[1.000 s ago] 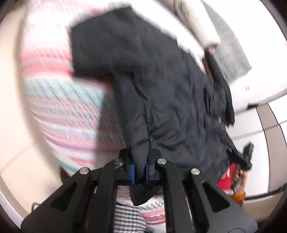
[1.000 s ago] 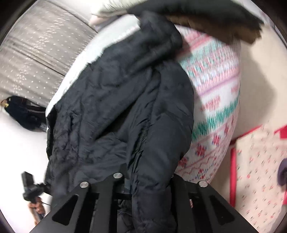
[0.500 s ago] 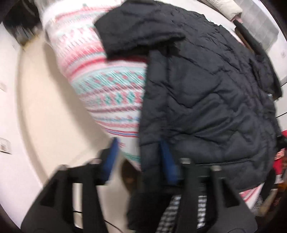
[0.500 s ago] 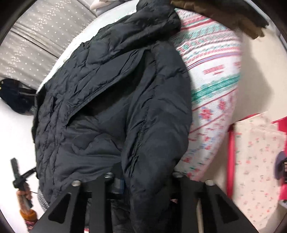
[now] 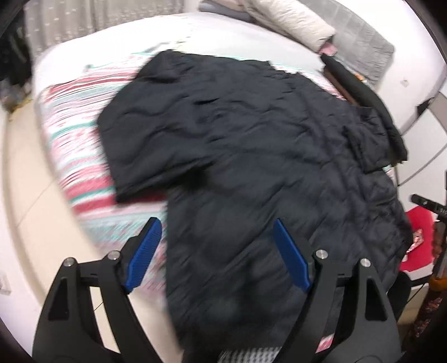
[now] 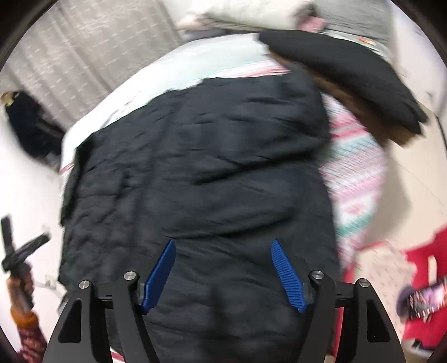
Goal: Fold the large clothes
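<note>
Fingers: left gripper (image 5: 216, 251) was spread wide, blue pads (image 5: 144, 252) clear of cloth, nothing held. Right gripper (image 6: 223, 275) likewise wide apart and empty.
Position: both hovered over the near hem of the jacket (image 5: 265, 156); whether either touched the fabric could not be told through the motion blur.
Jacket: black quilted, lay spread on the bed (image 5: 75, 111) on a pink-and-teal patterned blanket (image 6: 360, 178). Near end overhung the bed edge toward the grippers.
Sleeve: one sleeve (image 5: 156, 117) lay folded across the left side in the left view, its lower edge on the blanket.
Nearby: a dark folded garment (image 6: 343, 75) sat at the far right corner of the bed, close to the jacket's shoulder. Pale pillow (image 5: 290, 19) behind it.
Stage: judged early, jacket laid out and one sleeve in, main folds not yet made.
Risk 1: overhanging hem could drag the slick shell off the bed once disturbed.
Risk 2: puffy fill could spring back and undo the sleeve fold.
Risk 3: a grab near the shoulder could catch the dark garment too.
Risk 4: a thin pinch could take only the outer layer and skew the fold.
</note>
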Motion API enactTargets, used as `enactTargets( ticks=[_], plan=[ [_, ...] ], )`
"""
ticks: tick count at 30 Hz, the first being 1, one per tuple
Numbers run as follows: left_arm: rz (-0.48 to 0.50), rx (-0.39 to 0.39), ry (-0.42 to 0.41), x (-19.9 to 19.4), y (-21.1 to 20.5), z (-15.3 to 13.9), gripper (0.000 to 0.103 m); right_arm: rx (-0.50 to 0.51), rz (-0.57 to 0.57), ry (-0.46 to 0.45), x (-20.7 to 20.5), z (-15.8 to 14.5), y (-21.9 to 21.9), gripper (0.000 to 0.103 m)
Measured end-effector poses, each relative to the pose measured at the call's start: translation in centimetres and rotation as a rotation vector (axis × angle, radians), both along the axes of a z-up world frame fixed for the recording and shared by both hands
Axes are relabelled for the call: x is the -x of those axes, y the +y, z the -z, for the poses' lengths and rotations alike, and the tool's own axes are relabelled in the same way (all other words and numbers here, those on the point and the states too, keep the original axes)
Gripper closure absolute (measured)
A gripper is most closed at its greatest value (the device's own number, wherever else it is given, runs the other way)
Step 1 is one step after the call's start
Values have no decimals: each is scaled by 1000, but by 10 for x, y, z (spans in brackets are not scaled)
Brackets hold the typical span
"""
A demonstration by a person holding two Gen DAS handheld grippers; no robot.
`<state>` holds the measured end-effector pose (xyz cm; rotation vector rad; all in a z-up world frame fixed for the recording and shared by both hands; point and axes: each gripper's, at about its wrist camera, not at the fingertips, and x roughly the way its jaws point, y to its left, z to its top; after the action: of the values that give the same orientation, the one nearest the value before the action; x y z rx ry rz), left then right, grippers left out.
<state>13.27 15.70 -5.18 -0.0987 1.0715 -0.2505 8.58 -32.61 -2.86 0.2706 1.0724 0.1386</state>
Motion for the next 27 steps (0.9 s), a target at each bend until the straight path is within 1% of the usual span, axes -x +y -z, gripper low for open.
enactTargets(
  ticks=[2, 3, 4, 8, 10, 12, 14, 16, 18, 19, 20, 21, 22, 23, 24, 25, 27],
  plan=[
    [45, 53, 16, -21, -13, 13, 21, -20, -67, 16, -18, 2, 33, 30],
    [60, 62, 21, -31, -19, 20, 21, -28, -87, 23, -24, 3, 42, 30],
    [70, 56, 21, -35, -24, 24, 21, -38, -119, 32, -35, 6, 59, 30],
    [78, -17, 5, -73, -29, 45, 21, -37, -212, 50, -69, 22, 109, 30],
    [73, -34, -19, -93, -23, 48, 21, -34, -240, 63, -87, 32, 126, 30],
    [88, -33, -44, -107, -17, 48, 21, -49, -264, 70, -105, 43, 139, 30],
    [115, -22, -53, -122, -11, 49, 21, -77, -283, 69, -118, 52, 151, 30],
    [142, -9, -55, -134, -7, 51, 21, -112, -300, 67, -140, 64, 163, 30],
    [164, 23, -64, -142, -3, 55, 22, -134, -304, 60, -155, 72, 171, 30],
    [168, 45, -67, -146, 0, 56, 28, -144, -301, 58, -164, 80, 176, 30],
    [170, 73, -70, -149, 2, 57, 39, -154, -295, 55, -172, 86, 179, 31],
    [171, 101, -66, -150, 4, 57, 48, -164, -289, 50, -178, 92, 180, 32],
    [174, 136, -57, -152, 6, 57, 69, -174, -280, 32, -182, 96, 181, 42],
    [177, 168, -48, -153, 7, 58, 90, -182, -277, 7, -183, 96, 182, 64],
    [180, 192, -46, -152, 9, 57, 97, -199, -285, -11, -185, 98, 185, 77],
    [180, 200, -65, -149, 10, 53, 98, -227, -296, -13, -186, 97, 184, 93],
    [191, 207, -112, -139, 12, 44, 99, -276, -304, -31, -184, 93, 183, 94]
  ],
)
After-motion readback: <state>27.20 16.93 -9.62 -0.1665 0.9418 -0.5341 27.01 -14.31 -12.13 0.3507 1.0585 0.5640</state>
